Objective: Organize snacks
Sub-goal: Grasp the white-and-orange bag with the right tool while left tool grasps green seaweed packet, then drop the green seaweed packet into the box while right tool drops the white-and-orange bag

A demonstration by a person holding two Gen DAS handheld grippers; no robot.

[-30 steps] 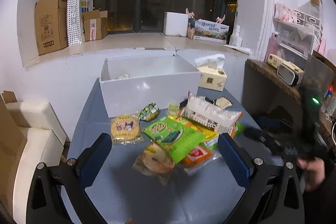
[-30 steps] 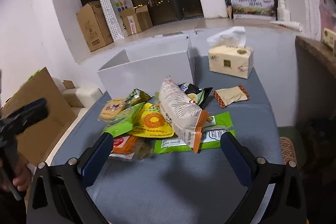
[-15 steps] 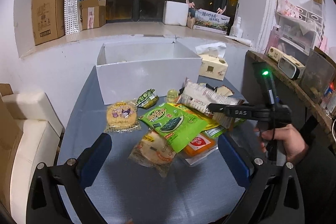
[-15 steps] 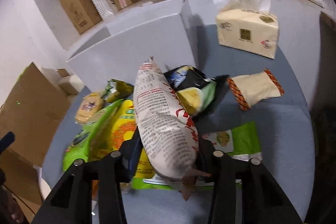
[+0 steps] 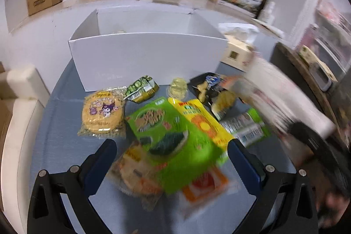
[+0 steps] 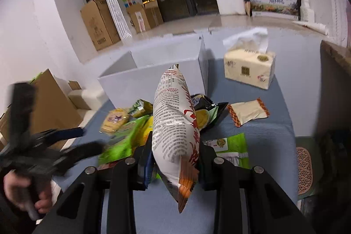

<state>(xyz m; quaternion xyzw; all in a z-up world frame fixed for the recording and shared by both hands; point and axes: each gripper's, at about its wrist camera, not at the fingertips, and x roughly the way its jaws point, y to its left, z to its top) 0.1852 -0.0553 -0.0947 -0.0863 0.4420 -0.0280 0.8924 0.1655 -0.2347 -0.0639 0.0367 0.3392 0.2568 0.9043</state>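
Observation:
My right gripper [image 6: 174, 157] is shut on a long white snack bag with red print [image 6: 173, 124] and holds it lifted above the pile, pointing toward the white open box [image 6: 153, 78]. The bag shows blurred at the right of the left wrist view [image 5: 283, 100]. My left gripper [image 5: 171, 150] is open and empty, low over a green seaweed pack [image 5: 169, 135], a yellow pack [image 5: 197, 120] and an orange pack [image 5: 206, 185]. The white box [image 5: 147, 54] stands behind the pile.
A round cookie pack [image 5: 102, 112], a small green pouch [image 5: 141, 89], a jelly cup [image 5: 177, 89] and a black chip bag [image 5: 215, 89] lie on the blue-grey table [image 5: 59, 124]. A tissue box [image 6: 249, 67] and a beige sachet [image 6: 248, 112] sit at the right. A sofa is left of the table.
My right gripper has closed on the white bag and lifted it off the pile. My left gripper has moved forward and down over the green pack.

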